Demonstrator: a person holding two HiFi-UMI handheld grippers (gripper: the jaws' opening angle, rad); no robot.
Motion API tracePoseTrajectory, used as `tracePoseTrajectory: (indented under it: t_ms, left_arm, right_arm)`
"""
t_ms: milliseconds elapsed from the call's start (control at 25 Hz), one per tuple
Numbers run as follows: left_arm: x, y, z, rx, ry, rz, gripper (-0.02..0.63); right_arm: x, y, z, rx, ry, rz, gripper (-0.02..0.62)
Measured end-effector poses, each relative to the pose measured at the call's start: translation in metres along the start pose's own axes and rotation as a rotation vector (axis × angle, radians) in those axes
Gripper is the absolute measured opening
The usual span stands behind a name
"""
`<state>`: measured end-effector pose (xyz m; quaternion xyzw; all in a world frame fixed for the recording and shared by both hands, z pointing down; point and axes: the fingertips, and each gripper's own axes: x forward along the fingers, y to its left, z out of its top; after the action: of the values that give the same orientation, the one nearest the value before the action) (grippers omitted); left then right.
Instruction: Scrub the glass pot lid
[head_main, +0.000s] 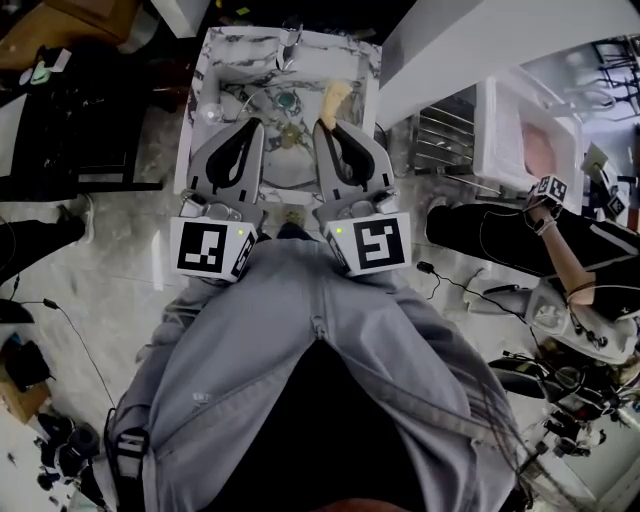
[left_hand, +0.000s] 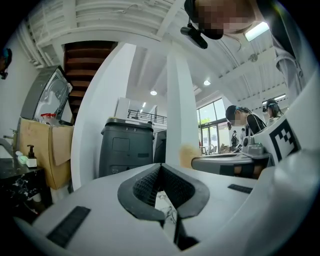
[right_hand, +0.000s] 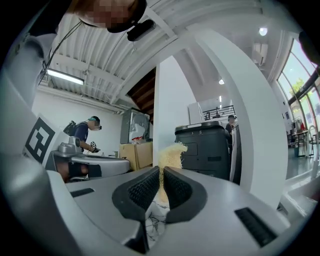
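The glass pot lid (head_main: 283, 152) lies in the marble sink (head_main: 215, 60), partly hidden behind the two gripper tips. My left gripper (head_main: 256, 124) points level at the sink's near edge, its jaws shut with nothing between them (left_hand: 160, 169). Beside it my right gripper (head_main: 324, 126) is shut on a yellow sponge (head_main: 334, 99). The sponge (right_hand: 171, 153) sticks up and forward from between the pads, and its frayed tip (left_hand: 189, 155) also shows in the left gripper view. Both grippers are held side by side above the person's jeans.
A faucet (head_main: 291, 44) stands at the sink's far rim. A white pillar (left_hand: 180, 100) and a dark bin (left_hand: 126, 150) rise beyond the sink. Another person (head_main: 560, 250) works at the right. Cables (head_main: 455, 285) trail on the floor, and a white rack (head_main: 448, 140) stands right of the sink.
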<state>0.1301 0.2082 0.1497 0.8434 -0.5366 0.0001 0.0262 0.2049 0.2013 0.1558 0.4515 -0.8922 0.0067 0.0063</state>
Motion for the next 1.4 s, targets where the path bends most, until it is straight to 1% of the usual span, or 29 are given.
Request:
tracePoseTrajectory:
  t_ms: [120, 240, 360, 560, 680, 840, 1000, 1240, 1400]
  left_arm:
    - [0.004, 0.005, -0.002, -0.002, 0.002, 0.009, 0.015]
    - [0.003, 0.013, -0.004, -0.009, 0.005, 0.022, 0.015]
    - [0.0, 0.02, -0.005, -0.011, 0.012, 0.02, 0.015]
    - [0.006, 0.027, -0.002, -0.011, 0.024, -0.023, 0.016]
    - [0.015, 0.032, -0.007, 0.002, 0.041, -0.062, 0.015]
    - [0.024, 0.039, -0.01, -0.012, 0.06, -0.084, 0.015]
    - [0.031, 0.045, -0.013, -0.007, 0.046, -0.106, 0.015]
    - [0.04, 0.053, -0.028, -0.013, 0.049, -0.151, 0.015]
    - [0.05, 0.059, -0.042, -0.035, 0.064, -0.168, 0.015]
  right_arm:
    - [0.008, -0.004, 0.001, 0.009, -0.023, 0.0, 0.044]
    - [0.014, -0.001, -0.001, 0.002, -0.009, 0.01, 0.043]
    - [0.018, 0.002, 0.001, 0.005, -0.022, 0.001, 0.043]
    - [0.025, 0.007, 0.003, -0.009, -0.013, -0.021, 0.043]
    - [0.033, 0.006, 0.006, -0.032, -0.023, -0.043, 0.043]
    - [0.04, 0.002, 0.001, -0.025, -0.015, -0.071, 0.043]
    - [0.048, -0.003, -0.007, -0.019, -0.001, -0.09, 0.043]
    - [0.067, 0.0, -0.026, -0.004, 0.028, -0.086, 0.043]
    - [0.08, 0.003, -0.042, 0.005, 0.047, -0.07, 0.043]
